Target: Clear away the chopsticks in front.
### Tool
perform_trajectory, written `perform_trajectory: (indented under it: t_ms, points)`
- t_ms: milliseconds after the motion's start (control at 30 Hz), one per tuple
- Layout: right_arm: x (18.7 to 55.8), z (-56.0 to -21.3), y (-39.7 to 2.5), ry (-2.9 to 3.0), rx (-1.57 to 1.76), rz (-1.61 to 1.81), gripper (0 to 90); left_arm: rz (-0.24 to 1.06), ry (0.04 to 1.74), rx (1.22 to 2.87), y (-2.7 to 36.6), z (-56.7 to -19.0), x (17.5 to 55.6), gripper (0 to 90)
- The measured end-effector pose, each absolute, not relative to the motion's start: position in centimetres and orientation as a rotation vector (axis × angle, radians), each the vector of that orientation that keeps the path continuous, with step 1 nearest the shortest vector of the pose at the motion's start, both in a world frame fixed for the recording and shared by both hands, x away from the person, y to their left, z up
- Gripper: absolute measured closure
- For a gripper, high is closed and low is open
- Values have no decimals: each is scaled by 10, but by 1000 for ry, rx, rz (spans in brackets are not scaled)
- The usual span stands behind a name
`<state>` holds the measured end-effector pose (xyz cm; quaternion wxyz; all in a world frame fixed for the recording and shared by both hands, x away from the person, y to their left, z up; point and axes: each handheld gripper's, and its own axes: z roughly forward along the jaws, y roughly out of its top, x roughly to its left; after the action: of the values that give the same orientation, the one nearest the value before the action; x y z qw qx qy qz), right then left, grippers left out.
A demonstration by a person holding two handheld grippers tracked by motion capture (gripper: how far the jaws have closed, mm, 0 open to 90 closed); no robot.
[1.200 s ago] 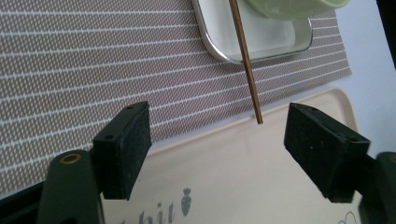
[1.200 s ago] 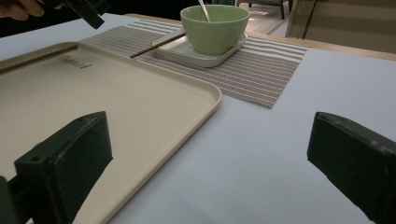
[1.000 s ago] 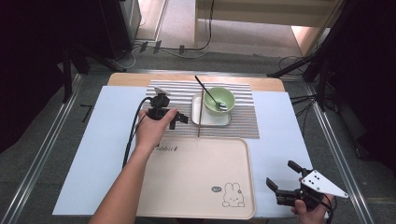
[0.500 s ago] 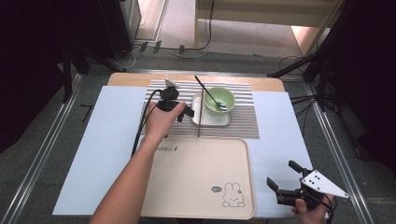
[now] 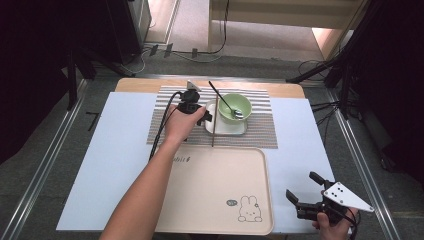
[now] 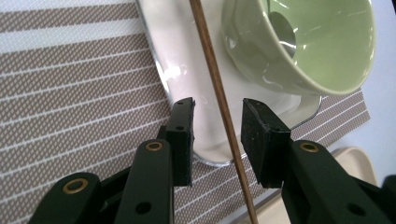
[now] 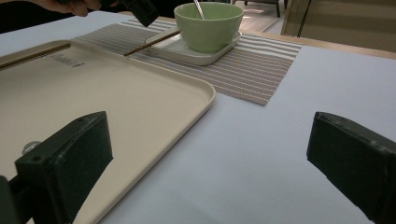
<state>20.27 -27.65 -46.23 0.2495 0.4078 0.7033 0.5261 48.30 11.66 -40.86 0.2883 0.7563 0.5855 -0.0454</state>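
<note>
left tool lining up on the chopstick by the plate

the left tool [image 6: 217, 140] sits over the near-left edge of the white plate [image 5: 216, 127], jaws partly apart with the chopstick [image 6: 219, 98] running between them, not yet pinched. the stick passes closer to the right jaw and seems clear of both pads. the chopstick lies across the left rim of the plate, its near end reaching over the striped mat [image 5: 165, 125] toward the tray [image 5: 215, 195].

to do it well: centre the stick between the pads before closing, keep the jaws square to it, and close slowly. it's thin, round and smooth, so it will likely roll or slip out if caught on a pad corner. lift straight up so it doesn't drag the plate or knock the bowl [image 5: 235, 107].

the right tool [image 5: 312, 195] rests at the near right of the tabletop [image 5: 115, 150], jaws wide, holding nothing, well apart from the tray edge.

materials: chopstick is brown wood, slim and straight. plate is glossy white, squarish with rounded corners and a raised lip. bowl is glossy pale green, round, standing on the plate, with a metal spoon [image 5: 226, 102] leaning in it. mat is woven, grey and white stripes. tray is matte beige plastic with a rabbit print [image 5: 247, 210] at its near right. tabletop cover is plain pale blue.
</note>
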Motion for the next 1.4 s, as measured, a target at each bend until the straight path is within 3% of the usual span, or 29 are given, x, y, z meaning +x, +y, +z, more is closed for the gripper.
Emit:
perform_trajectory:
  t_ms: [300, 1100, 1400]
  points:
    - [203, -463, -277, 1916, 1113, 1433, 4, -122, 1550, 2050, 109, -415, 494, 723]
    - [204, -465, -278, 1917, 1133, 1429, 4, -143, 1565, 2023, 100, -435, 504, 721]
    - [204, -465, -278, 1914, 1132, 1430, 4, -171, 1581, 2025, 98, -441, 506, 775]
